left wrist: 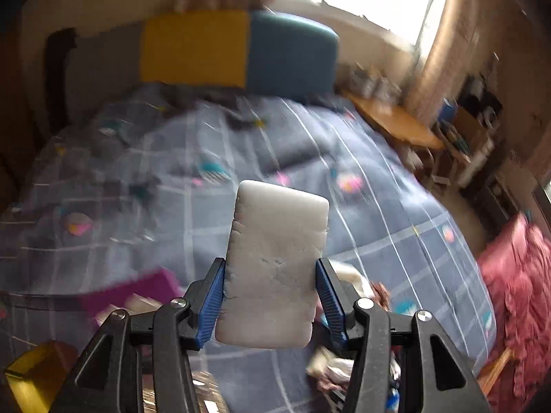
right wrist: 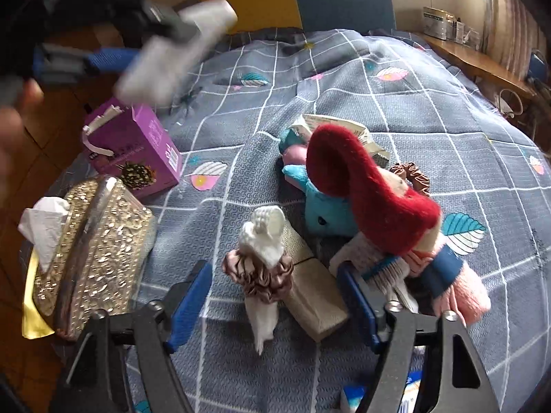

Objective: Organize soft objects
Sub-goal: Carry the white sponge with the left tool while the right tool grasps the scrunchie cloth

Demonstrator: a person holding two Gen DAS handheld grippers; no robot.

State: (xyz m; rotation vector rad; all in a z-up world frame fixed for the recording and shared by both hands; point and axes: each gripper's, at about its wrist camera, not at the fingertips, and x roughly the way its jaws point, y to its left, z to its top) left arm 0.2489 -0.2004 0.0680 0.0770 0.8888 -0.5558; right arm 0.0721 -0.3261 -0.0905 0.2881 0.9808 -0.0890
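My left gripper (left wrist: 270, 272) is shut on a white sponge block (left wrist: 275, 241), its blue pads pressing both long sides, held high above the checked blanket (left wrist: 206, 172). The right wrist view shows that same sponge (right wrist: 172, 58) blurred at the upper left. My right gripper (right wrist: 273, 272) stands open low over the bed. A brown-pink scrunchie (right wrist: 265, 278) wrapped round a white knitted piece (right wrist: 263, 237) lies between its fingers, clear of both pads. Just right of it is a pile: a red sock (right wrist: 365, 179), a teal plush (right wrist: 327, 210), a pink sock (right wrist: 458, 296) and a beige block (right wrist: 316, 299).
A purple box (right wrist: 137, 148) and a gold embossed tissue box (right wrist: 93, 251) sit at the bed's left edge, with wooden floor beyond. A second scrunchie (right wrist: 413, 172) lies behind the pile. A yellow and blue headboard (right wrist: 310, 0) is at the far end, a wooden shelf (right wrist: 482, 58) to the right.
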